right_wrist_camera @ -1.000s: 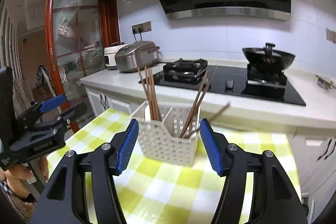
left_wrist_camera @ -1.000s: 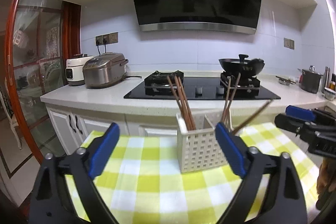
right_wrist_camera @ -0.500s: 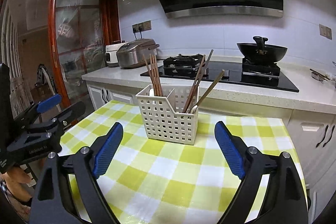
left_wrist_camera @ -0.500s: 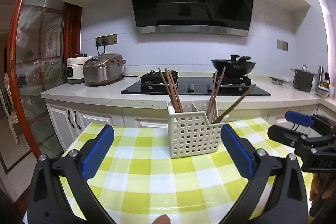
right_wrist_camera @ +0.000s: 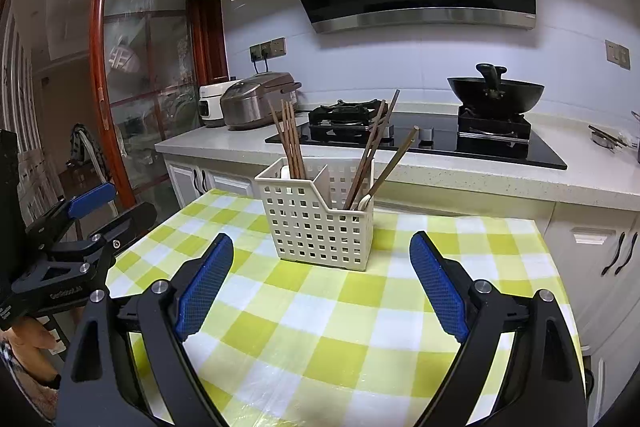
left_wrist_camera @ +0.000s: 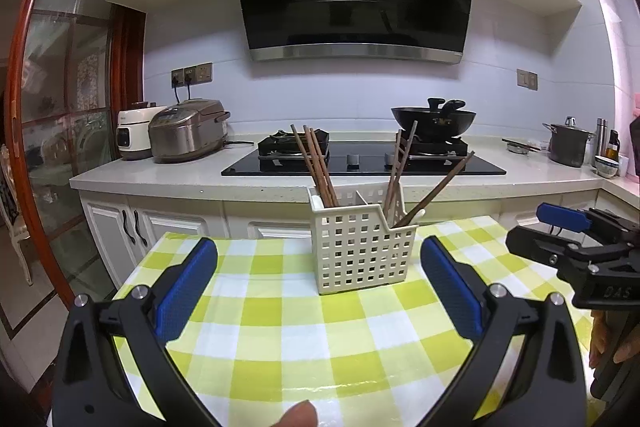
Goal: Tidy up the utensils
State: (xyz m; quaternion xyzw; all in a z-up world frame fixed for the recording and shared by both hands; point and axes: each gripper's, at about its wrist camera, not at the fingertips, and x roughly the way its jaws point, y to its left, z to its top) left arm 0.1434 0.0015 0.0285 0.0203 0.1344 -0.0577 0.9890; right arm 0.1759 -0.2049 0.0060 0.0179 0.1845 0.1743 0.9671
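While brown wooden chopsticks [left_wrist_camera: 318, 163] lean in both compartments of the cream perforated plastic caddy [right_wrist_camera: 320, 223], nothing sits between either gripper's jaws. The left gripper [left_wrist_camera: 318, 287] is spread wide near the caddy, and the right gripper [right_wrist_camera: 320, 279], its jaws just opened wider, is too.

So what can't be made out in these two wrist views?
- Lower ends of the chopsticks: hidden inside the basket, both views.
- White utensil in its right compartment: only a tip shows above the rim.
- Small items by the steel pot: too small, at the left view's edge.
- Table near edge: covered by each hand-held gripper.
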